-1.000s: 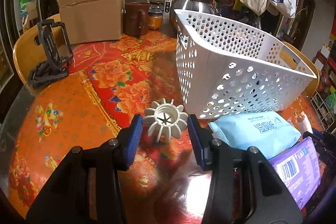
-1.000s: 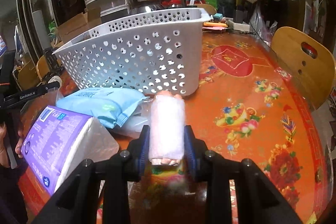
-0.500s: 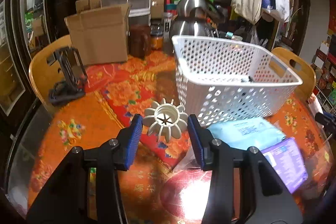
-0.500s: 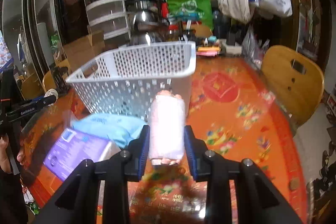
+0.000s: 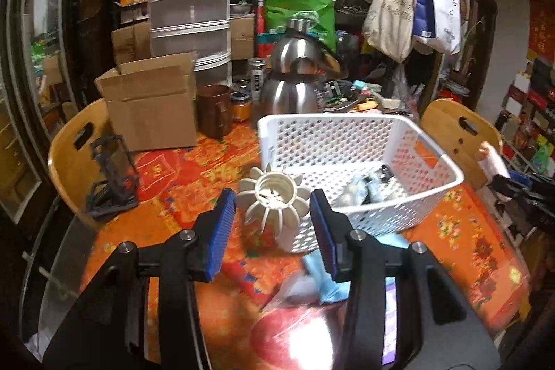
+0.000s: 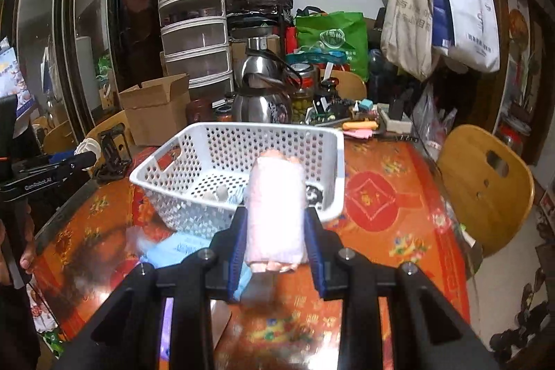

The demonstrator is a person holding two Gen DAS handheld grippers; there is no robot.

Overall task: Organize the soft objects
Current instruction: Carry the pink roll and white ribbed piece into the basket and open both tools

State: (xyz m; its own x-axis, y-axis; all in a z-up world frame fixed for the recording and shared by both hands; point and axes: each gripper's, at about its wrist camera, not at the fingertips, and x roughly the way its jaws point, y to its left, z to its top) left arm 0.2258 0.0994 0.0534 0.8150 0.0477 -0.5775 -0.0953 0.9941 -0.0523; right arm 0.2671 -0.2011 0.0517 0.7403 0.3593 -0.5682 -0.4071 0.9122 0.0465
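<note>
Clamping pink roll (image 6: pixel 275 214), perhaps cloth.

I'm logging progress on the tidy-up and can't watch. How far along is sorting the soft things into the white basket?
Partly done. The white basket already holds a few small items, too blurred to name. In hand: the right gripper clamps a pink roll, and a white finned object sits between the left gripper pads. Left on the table: a light blue pack and a purple pack.

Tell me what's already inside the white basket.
The white basket holds a few small items on its floor: pale bluish-white bundles and something dark. They are too blurred to name. The near wall hides the front floor; the pink roll blocks part.
</note>
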